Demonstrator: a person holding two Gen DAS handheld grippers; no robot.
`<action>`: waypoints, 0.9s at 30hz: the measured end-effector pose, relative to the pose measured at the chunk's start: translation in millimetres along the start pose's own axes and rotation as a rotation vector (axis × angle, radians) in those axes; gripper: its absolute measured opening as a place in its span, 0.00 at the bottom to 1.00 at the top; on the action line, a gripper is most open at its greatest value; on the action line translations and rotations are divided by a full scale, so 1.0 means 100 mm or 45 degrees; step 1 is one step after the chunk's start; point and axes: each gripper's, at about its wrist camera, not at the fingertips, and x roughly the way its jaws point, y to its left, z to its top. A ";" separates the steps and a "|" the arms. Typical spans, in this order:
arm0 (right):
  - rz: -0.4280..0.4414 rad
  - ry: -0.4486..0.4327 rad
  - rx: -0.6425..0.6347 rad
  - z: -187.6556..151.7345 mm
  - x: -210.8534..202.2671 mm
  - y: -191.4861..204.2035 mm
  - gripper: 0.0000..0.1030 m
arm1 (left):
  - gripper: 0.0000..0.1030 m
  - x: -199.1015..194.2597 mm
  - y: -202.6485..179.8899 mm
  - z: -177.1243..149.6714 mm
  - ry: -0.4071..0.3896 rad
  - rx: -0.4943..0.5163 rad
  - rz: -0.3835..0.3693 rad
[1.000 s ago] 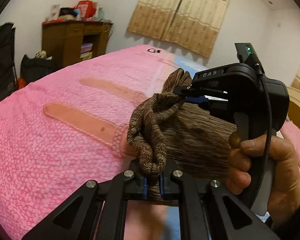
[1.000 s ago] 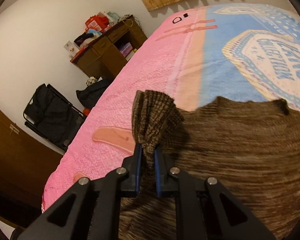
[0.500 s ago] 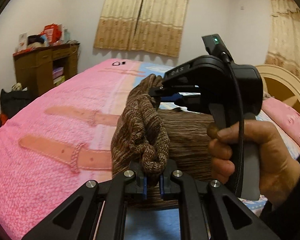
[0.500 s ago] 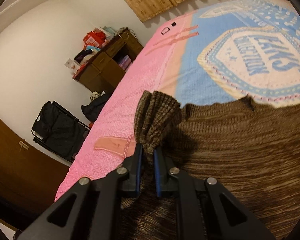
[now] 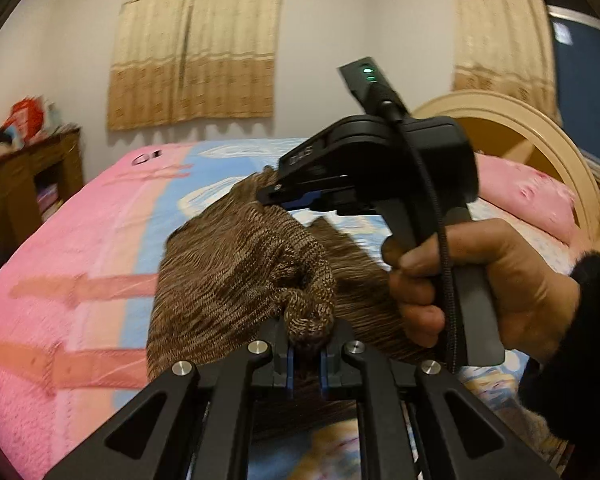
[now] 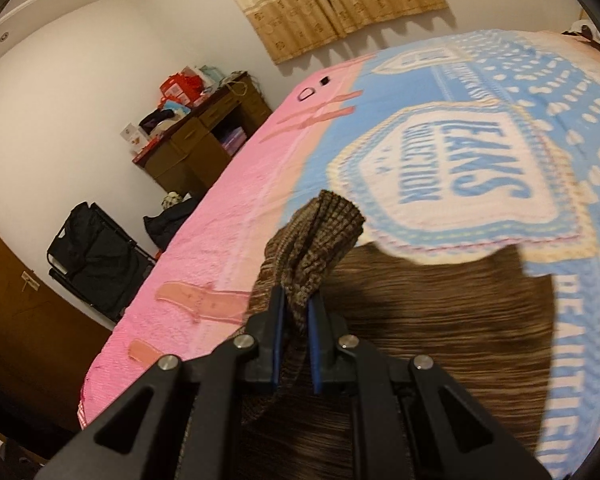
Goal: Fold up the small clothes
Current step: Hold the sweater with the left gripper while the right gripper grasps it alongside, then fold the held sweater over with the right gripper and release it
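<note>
Above the bed (image 6: 228,232), your brown marled knit garment (image 5: 236,264) hangs bunched, both grippers' fingers (image 5: 286,360) clamped on its edge, left gripper (image 5: 306,354), right gripper (image 6: 296,344).

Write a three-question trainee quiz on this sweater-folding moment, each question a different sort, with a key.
1. True or false: the left gripper is shut on the brown knitted sweater.
2. Multiple choice: the part of the sweater not lifted lies on A) the wooden desk, B) the bedspread, C) the black folding chair.
3. Fill in: in the left wrist view, the hand holds the handle of the ____ gripper.

Key
1. True; a bunch of knit sits clamped between its fingers.
2. B; the right wrist view shows the sweater spread over the bedspread, with the right gripper pinching a fold above it.
3. Right.
</note>
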 end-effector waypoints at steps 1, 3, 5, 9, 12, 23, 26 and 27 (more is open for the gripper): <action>-0.006 -0.003 0.004 0.00 -0.04 -0.06 0.13 | 0.08 0.04 -0.07 0.01 0.004 0.022 -0.019; -0.025 -0.009 0.008 0.02 -0.13 -0.18 0.13 | 0.07 0.11 -0.20 0.02 0.017 0.050 -0.049; -0.055 -0.010 0.003 0.05 -0.22 -0.32 0.13 | 0.07 0.19 -0.32 0.01 0.038 0.070 -0.084; -0.101 0.009 0.003 0.00 -0.34 -0.59 0.13 | 0.07 0.30 -0.54 -0.07 0.078 0.126 -0.117; -0.119 0.023 0.032 -0.08 -0.39 -0.80 0.13 | 0.07 0.40 -0.61 -0.16 0.134 0.142 -0.120; -0.111 0.043 0.119 -0.32 -0.32 -1.18 0.14 | 0.10 0.32 -0.77 -0.31 0.210 0.264 -0.150; -0.258 0.034 0.130 -0.36 -0.48 -1.23 0.18 | 0.32 0.14 -0.72 -0.38 0.253 0.306 -0.235; -0.303 0.024 0.146 -0.38 -0.56 -1.27 0.18 | 0.46 0.03 -0.66 -0.41 0.245 0.287 -0.268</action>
